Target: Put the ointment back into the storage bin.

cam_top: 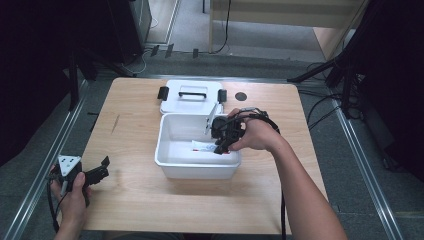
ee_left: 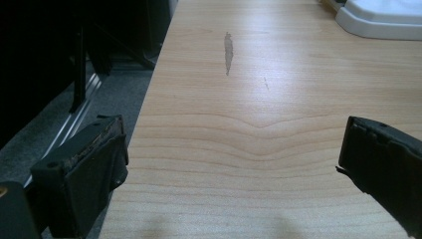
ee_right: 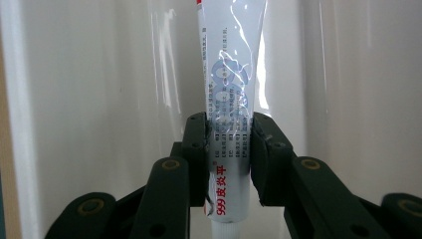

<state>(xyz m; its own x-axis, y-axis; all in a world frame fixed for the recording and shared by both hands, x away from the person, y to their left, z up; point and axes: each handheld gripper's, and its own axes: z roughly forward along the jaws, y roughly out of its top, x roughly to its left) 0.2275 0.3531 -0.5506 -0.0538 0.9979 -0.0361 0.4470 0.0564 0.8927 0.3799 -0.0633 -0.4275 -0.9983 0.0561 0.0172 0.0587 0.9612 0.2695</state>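
A white plastic bin stands in the middle of the wooden table. My right gripper reaches down into the bin, shut on a white ointment tube with red and blue print. In the right gripper view the tube runs lengthwise up between the two pads, which press on its lower half, and the right gripper holds it against the bin's white inner wall. My left gripper rests open near the table's front left corner. The left gripper has bare wood between its jaws.
The bin's white lid, with a handle and black latches, lies flat just behind the bin. A small dark round spot marks the table to the lid's right. A grey scuff shows on the wood ahead of the left gripper. Metal rails flank the table.
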